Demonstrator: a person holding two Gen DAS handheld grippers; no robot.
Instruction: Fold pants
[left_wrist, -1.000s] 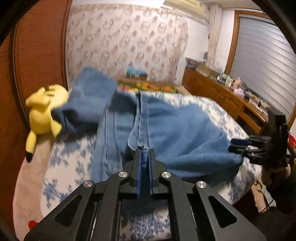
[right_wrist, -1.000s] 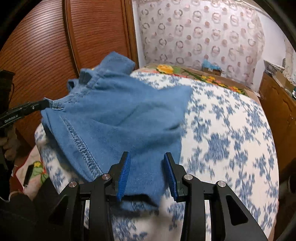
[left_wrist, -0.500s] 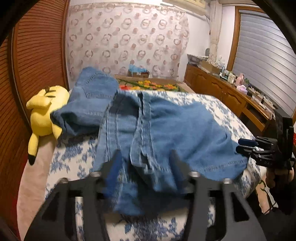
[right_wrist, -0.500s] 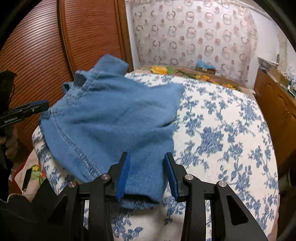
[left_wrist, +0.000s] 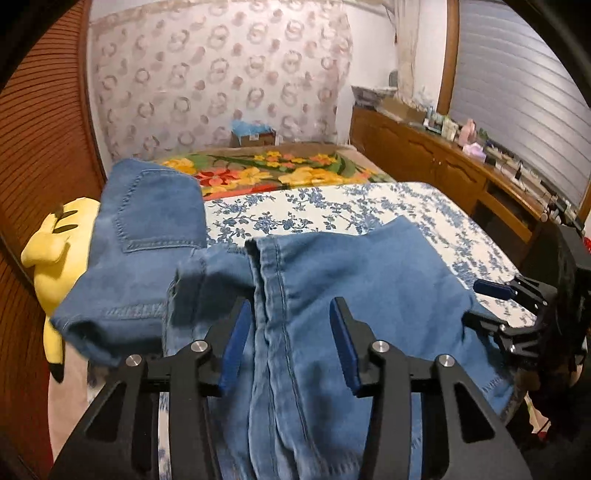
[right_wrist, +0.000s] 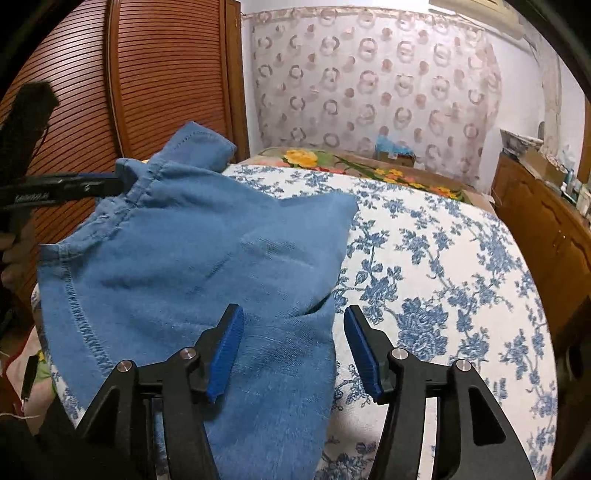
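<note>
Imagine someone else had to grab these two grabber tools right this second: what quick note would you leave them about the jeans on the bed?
Left gripper: holding nothing, jaws closing over the centre seam of the jeans, pads not pressing the cloth.
Right gripper: holding nothing, jaws opening, over the jeans' edge.
Jeans: lying on the blue-flowered bedspread, near its foot, already doubled over; the back-pocket part is bunched up beside the yellow plush toy.
Done: a first fold, it seems.
Left: flatten the bunched part, fold again, tidy the edges.
</note>
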